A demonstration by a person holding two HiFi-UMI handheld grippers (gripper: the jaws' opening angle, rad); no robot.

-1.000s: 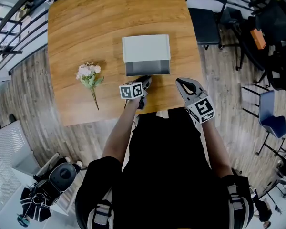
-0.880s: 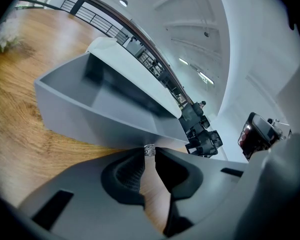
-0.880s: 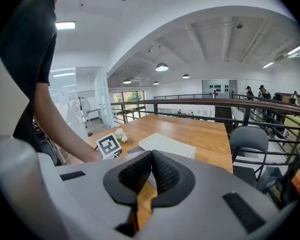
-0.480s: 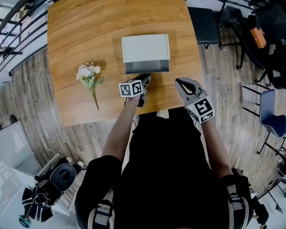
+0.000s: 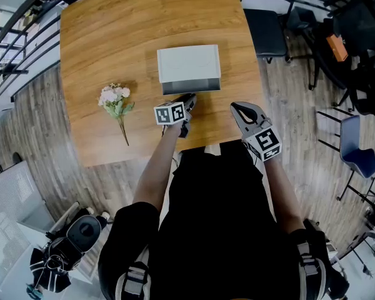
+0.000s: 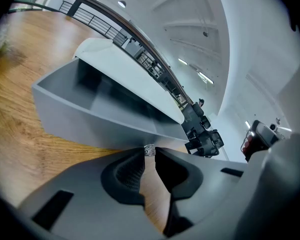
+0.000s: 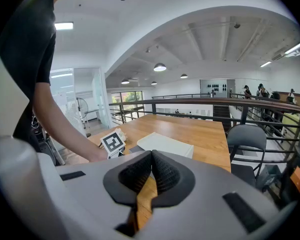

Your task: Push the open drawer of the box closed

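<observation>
A light-brown wooden table [image 5: 112, 36] stands on grey plank flooring [image 5: 44, 117], with a dark office chair [image 5: 269, 17] beyond the pale grey box [image 5: 189, 62] and to its right. The box sits mid-table; its darker grey drawer [image 5: 187, 87] juts from the near side, partly open. A small bunch of pink and white flowers [image 5: 114, 100] lies left of the box.

The left gripper [image 5: 187, 100] touches the drawer front, its jaws nearly together on a small clear nub [image 6: 149, 150]; only its own view shows this, and what the nub is I cannot tell. The right gripper [image 5: 239, 110] hovers near the box's right, pads touching, empty. Its view alone shows the mezzanine railing [image 7: 190, 100].
</observation>
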